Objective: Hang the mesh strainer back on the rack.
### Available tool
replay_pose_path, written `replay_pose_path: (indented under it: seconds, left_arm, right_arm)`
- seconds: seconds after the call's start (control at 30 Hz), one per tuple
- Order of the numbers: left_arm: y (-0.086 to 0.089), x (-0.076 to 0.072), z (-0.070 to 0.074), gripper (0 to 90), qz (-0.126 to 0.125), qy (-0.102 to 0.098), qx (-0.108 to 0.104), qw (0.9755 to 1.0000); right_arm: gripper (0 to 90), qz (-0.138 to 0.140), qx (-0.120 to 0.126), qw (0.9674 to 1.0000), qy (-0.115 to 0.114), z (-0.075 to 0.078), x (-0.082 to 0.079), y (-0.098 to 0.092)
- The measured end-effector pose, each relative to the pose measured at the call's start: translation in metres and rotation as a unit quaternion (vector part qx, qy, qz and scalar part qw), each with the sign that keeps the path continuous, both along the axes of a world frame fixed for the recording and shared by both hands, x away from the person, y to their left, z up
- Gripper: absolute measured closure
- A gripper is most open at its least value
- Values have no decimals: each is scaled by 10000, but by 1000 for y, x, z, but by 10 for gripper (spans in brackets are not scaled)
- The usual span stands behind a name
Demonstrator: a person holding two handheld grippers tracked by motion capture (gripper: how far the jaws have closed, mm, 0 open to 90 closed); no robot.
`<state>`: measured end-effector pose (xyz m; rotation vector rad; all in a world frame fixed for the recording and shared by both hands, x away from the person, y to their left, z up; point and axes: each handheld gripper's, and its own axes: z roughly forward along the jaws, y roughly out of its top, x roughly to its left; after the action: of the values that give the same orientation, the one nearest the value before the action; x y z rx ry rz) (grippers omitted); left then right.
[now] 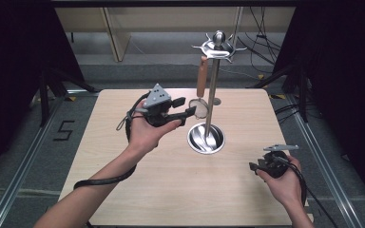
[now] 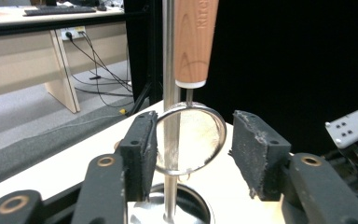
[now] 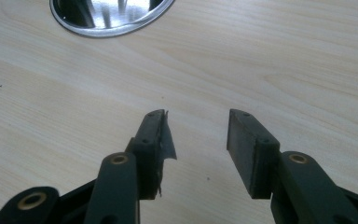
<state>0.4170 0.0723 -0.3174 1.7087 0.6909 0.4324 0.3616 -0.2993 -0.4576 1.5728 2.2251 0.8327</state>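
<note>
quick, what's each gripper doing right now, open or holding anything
Left gripper: open, jaws either side of the hanging strainer, not clamped on it.
Right gripper: open, holding nothing, over the table.

glossy metal stand (image 1: pixel 212 95), seemingly wooden strainer handle (image 2: pixel 195 42)

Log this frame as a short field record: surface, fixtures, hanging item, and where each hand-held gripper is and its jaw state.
surface: light wooden table
fixture: metal utensil stand with round base, hooks at top
hanging item: small strainer with wooden handle, hung from a hook
left hand-held gripper: raised beside the stand, jaws open either side of the strainer's mesh ring, not clamped
right hand-held gripper: low over bare table near the right edge, jaws open, nothing between them
</note>
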Motion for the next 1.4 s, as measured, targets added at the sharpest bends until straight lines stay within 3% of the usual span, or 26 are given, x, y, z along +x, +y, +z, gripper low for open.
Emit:
replay_pose_path:
  seconds: [0.13, 0.23, 0.43, 0.47, 0.57, 0.83, 0.97, 1.2, 1.27, 1.4]
  left_arm:
    - [20, -3, -5, 433, -14, 79, -27, 10000]
    - [37, -6, -11, 393, 129, 278, -46, 9995]
    - [68, -9, -22, 365, 382, 400, 2, 9985]
    - [68, -9, -22, 366, 382, 400, 2, 9985]
    - [89, -13, -28, 366, 500, 436, 106, 9977]
    - [129, -23, -48, 364, 839, 586, 100, 9947]
    - [151, -32, -65, 365, 1075, 705, 86, 9917]
    - [170, -40, -80, 367, 1234, 810, 140, 9889]
    - [174, -44, -89, 367, 1271, 853, 195, 9880]
    - [178, -47, -102, 366, 1306, 951, 263, 9865]
  right_arm:
    - [576, -14, -19, 10000, -32, 1, 0, 0]
    - [575, 16, 46, 10000, -12, 0, 0, -1]
    - [573, 60, 108, 9999, -20, -1, 1, 0]
    - [573, -122, 65, 9999, 33, 1, -1, 2]
    - [572, -132, 147, 9998, 0, 0, -1, 3]
    - [569, 2, 63, 10000, -34, 0, 0, 0]
    - [567, -34, 32, 10000, -42, 0, 0, 1]
    - [566, -30, 27, 10000, -34, 1, 0, 2]
    - [565, -141, 90, 9999, -5, 1, -1, 3]
    - [564, -101, 131, 9999, -35, 0, 0, 3]
